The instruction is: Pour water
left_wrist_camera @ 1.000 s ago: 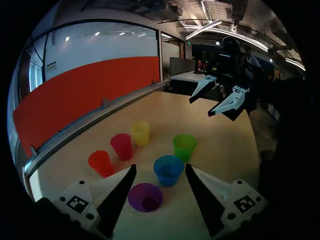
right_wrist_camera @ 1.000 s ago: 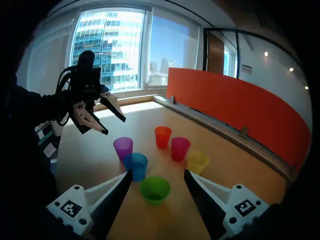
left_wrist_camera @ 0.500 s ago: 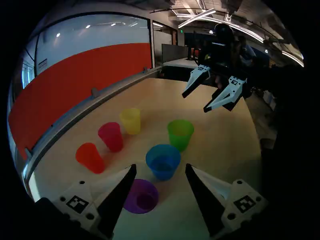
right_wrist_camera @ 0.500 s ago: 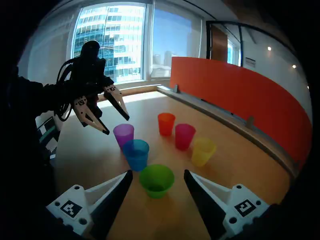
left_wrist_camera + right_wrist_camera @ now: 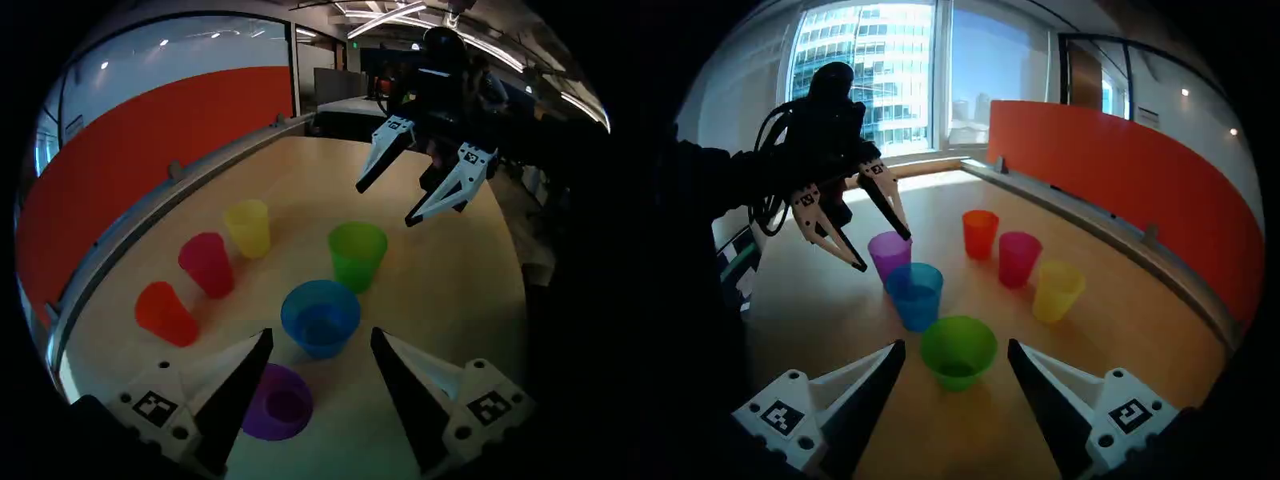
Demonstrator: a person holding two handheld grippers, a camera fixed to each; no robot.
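Left gripper (image 5: 320, 331), fingers apart and empty, frames the blue cup (image 5: 320, 318), which stands upright on the table (image 5: 456, 280) just ahead of its tips. This placement probably lets a simple closing take the cup. The purple cup (image 5: 276, 404) sits beside one finger. Right gripper (image 5: 956, 343), likewise spread and holding nothing, frames the green cup (image 5: 958, 352), likely the receiver. The blue cup seems to hold liquid, but whether it is water cannot be told. No cup is lifted yet.
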